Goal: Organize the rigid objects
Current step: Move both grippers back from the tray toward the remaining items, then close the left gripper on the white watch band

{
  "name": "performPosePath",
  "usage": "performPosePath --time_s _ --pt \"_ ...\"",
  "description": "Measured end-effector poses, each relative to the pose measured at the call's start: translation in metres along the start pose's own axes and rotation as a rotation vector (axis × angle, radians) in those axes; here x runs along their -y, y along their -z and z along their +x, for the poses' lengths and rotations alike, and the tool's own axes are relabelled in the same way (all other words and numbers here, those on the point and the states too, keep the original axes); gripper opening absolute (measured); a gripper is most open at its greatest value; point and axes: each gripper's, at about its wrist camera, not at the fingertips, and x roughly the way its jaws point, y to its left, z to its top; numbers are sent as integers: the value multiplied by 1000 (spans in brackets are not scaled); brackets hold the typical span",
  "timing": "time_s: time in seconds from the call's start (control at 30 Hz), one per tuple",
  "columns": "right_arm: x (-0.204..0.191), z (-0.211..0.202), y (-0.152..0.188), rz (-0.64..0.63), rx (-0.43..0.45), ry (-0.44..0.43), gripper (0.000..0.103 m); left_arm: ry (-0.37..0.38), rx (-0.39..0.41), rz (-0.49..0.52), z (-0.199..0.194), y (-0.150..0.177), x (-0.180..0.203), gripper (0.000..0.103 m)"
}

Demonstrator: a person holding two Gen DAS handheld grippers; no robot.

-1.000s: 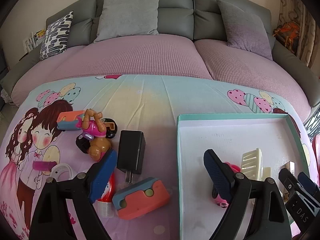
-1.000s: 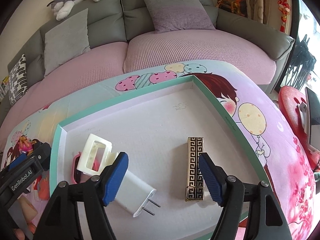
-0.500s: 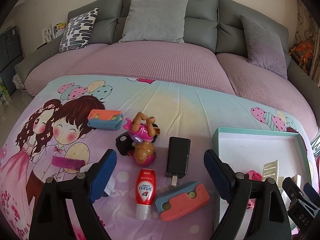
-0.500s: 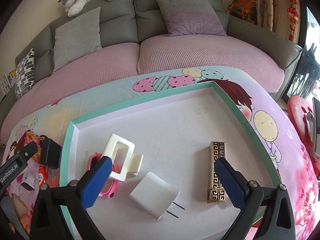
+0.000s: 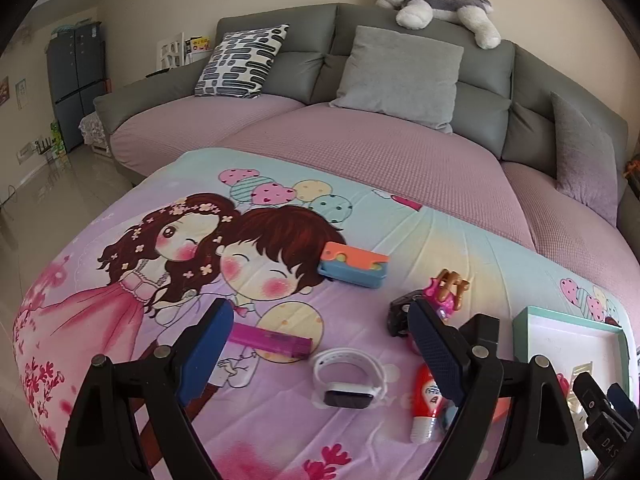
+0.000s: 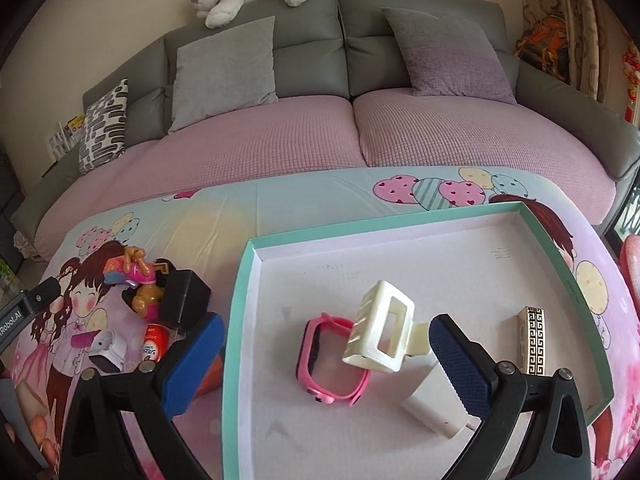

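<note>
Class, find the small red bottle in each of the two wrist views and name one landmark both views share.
Left wrist view: red bottle lies on the bedsheet at lower right, partly behind the right finger of the left claw.
Right wrist view: red bottle lies at lower left, outside the tray.
Shared landmark: plush dog on the sofa back.

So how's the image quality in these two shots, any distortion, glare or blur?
Left wrist view: strong fisheye bending of the sofa, dark corners, floor glare at left, sharp focus. Right wrist view: same curvature on the tray rim, soft even daylight, no blur.
</note>
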Motion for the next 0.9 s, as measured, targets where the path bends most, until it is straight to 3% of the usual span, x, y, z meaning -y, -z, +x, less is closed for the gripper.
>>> performPosePath --time_s 0.43,0.77,0.9 --pt "-81 18 17 -184 -50 -142 103 -58 -61 -105 15 6 -66 89" --pt "-86 33 27 -182 -117 -161 103 69 -208 16 46 22 -35 89" --pt "-80 33 27 -171 -129 -175 103 115 -225 55 49 25 -20 89"
